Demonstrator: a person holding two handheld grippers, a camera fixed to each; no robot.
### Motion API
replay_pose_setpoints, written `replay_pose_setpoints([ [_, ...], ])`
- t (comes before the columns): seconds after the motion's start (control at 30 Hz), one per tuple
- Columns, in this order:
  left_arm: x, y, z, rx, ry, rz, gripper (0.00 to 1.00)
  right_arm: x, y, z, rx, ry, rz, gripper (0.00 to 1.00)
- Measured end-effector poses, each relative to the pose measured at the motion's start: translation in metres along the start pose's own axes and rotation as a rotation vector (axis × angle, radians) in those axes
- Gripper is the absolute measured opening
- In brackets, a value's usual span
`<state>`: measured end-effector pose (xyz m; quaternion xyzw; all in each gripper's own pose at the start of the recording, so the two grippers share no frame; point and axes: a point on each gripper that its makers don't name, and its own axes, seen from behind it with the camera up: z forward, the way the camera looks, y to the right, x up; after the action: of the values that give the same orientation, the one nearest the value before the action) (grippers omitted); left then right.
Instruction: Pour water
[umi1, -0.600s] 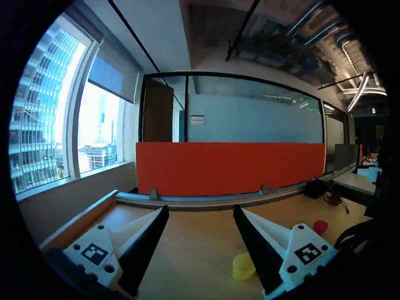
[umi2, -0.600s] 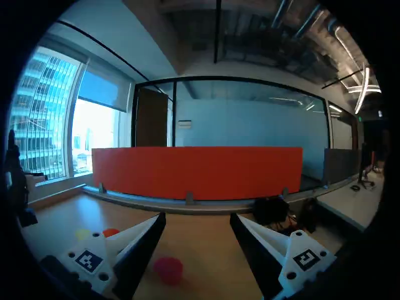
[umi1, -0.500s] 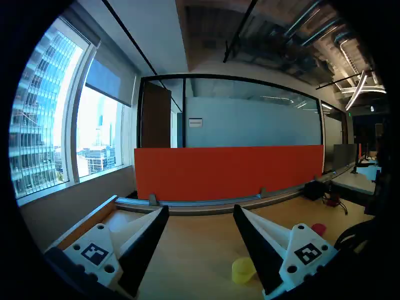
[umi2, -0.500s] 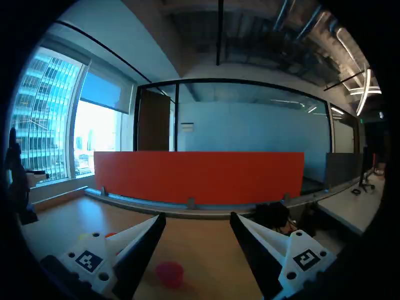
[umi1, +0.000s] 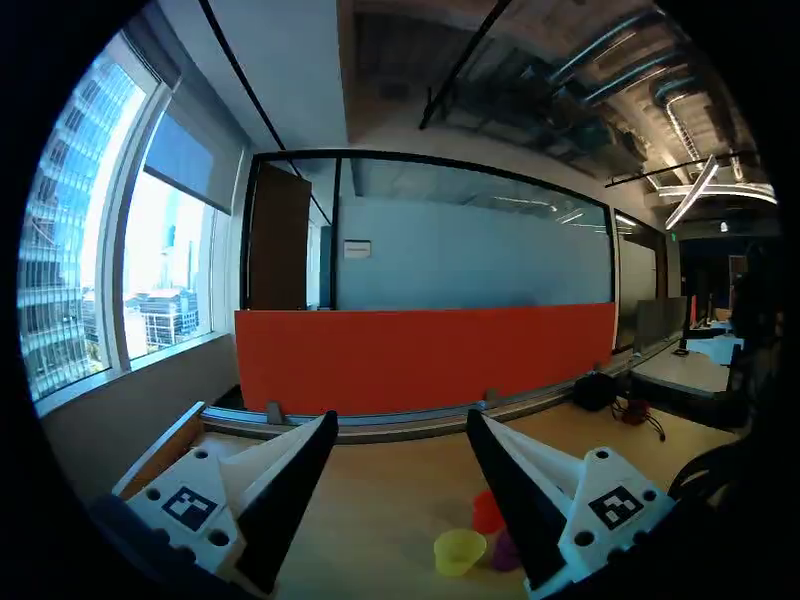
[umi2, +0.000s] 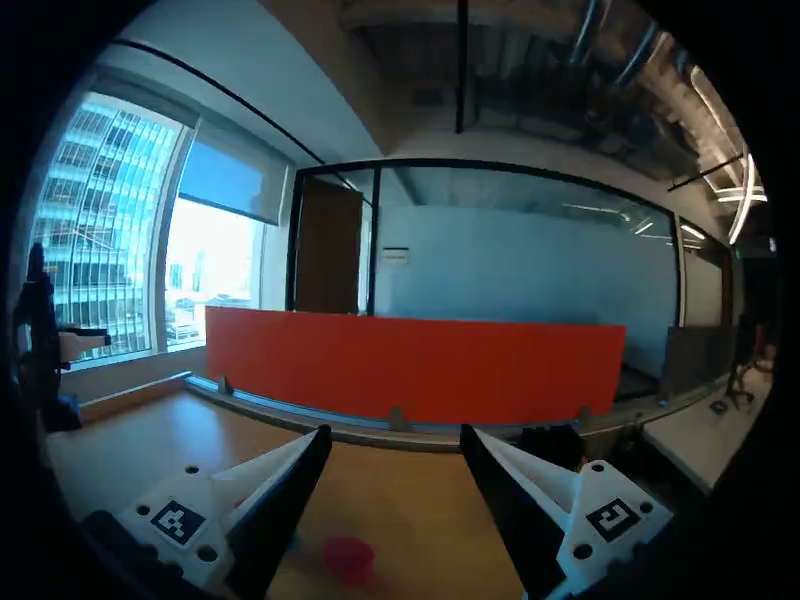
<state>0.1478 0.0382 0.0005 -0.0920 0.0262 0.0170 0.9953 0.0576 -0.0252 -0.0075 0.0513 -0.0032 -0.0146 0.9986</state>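
Observation:
My left gripper (umi1: 400, 415) is open over a wooden desk (umi1: 390, 500), nothing between its fingers. Low by its right finger stand a yellow cup (umi1: 458, 551), an orange-red cup (umi1: 487, 510) and a purple cup (umi1: 505, 550), the last partly hidden by the finger. My right gripper (umi2: 395, 432) is also open and holds nothing. A pink-red cup (umi2: 348, 557) stands on the desk below it, between the fingers and nearer the left one. The other gripper (umi2: 40, 360) shows dark at the far left edge of the right gripper view.
An orange partition (umi1: 425, 355) with a metal rail runs along the desk's far edge. A black bag and cables (umi1: 610, 395) lie at the back right. Windows (umi1: 90, 270) line the left wall. A second desk (umi2: 700, 440) stands to the right.
The left gripper view has swung right: the yellow cup shifted left, and the orange-red and purple cups came in beside it. In the right gripper view the pink-red cup sits slightly lower.

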Motion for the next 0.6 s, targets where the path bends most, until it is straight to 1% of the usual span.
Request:
replay_pose_setpoints([
  [0.1,-0.003,0.010,0.000,-0.047,-0.012,-0.004,0.96,0.004,-0.007,-0.001,0.049,0.006,0.012,0.99],
  [0.27,-0.006,0.030,0.001,-0.129,-0.020,0.003,0.96,0.011,-0.021,-0.005,0.137,0.018,0.011,0.99],
  [0.47,-0.011,0.054,0.001,-0.218,-0.037,-0.007,0.96,0.023,-0.048,-0.015,0.271,0.033,0.033,0.99],
  [0.6,-0.013,0.069,0.000,-0.278,-0.043,-0.015,0.96,0.025,-0.056,-0.017,0.318,0.038,0.041,0.99],
])
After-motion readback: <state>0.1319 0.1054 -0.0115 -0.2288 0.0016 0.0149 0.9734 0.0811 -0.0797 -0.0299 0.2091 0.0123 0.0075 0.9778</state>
